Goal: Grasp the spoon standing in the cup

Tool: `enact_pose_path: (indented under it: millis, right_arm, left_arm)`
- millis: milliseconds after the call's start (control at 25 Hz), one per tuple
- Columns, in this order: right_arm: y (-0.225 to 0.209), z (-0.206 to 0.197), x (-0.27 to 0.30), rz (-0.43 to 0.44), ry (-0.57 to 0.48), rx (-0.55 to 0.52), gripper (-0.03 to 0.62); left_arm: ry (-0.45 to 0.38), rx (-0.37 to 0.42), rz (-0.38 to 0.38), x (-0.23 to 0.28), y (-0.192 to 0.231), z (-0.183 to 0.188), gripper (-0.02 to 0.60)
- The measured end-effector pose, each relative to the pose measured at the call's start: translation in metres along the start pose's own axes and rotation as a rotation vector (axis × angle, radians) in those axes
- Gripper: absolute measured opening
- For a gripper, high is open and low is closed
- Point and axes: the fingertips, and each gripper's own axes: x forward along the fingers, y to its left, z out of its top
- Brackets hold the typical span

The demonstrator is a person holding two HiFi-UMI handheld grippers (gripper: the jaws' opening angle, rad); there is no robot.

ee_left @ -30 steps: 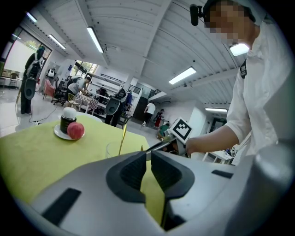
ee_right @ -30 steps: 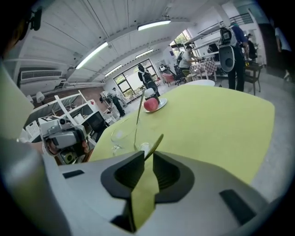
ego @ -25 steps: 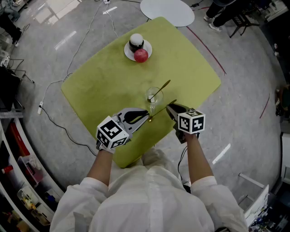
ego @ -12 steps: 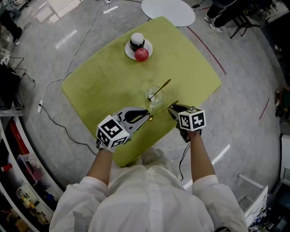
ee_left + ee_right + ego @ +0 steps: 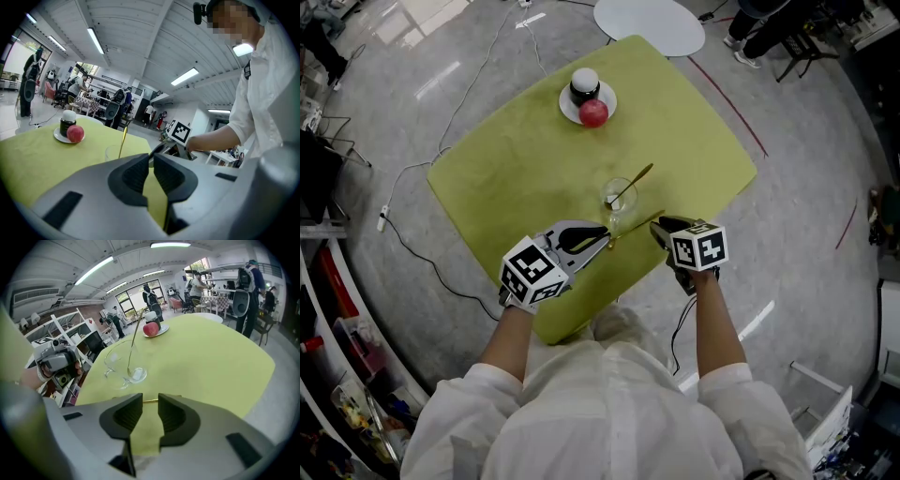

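A clear glass cup (image 5: 618, 198) stands mid-table with a gold spoon (image 5: 636, 179) leaning in it, handle to the upper right. The right gripper view shows the cup (image 5: 123, 366) and spoon (image 5: 133, 341) just ahead. A second gold spoon (image 5: 637, 226) spans the gap between the grippers. My left gripper (image 5: 605, 237) is shut on its near end (image 5: 151, 157). My right gripper (image 5: 656, 225) is open; its jaws have just been closing a little after widening. The second spoon's handle (image 5: 157, 401) lies just past the tips (image 5: 150, 399), unpressed.
A white plate (image 5: 581, 111) at the far side of the green table (image 5: 506, 169) carries a red apple (image 5: 593, 113) and a dark jar (image 5: 583, 86). A round white table (image 5: 649, 23) stands beyond. A cable (image 5: 412, 253) trails on the floor at the left.
My right gripper has turned slightly and edged a little to the right. The left gripper, the cup and its spoon have stayed where they were.
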Motion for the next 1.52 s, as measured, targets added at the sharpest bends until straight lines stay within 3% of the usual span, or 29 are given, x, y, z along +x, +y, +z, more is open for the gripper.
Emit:
enact_pose_path:
  millis: [440,800,1520]
  right_arm:
    - [0.014,0.017,-0.014,0.034,-0.072,-0.007,0.103]
    - [0.028,0.054,-0.030,0.080,-0.198,-0.022,0.103]
    - [0.030,0.101,-0.013,0.124,-0.259,-0.020,0.103]
  left_arm:
    - [-0.003,0.003,0.005,-0.002,0.002,0.001,0.035]
    - [-0.015,0.008,0.009,-0.002,0.004,0.004,0.035]
    - [-0.017,-0.002,0.028,-0.007,0.011,0.006,0.035]
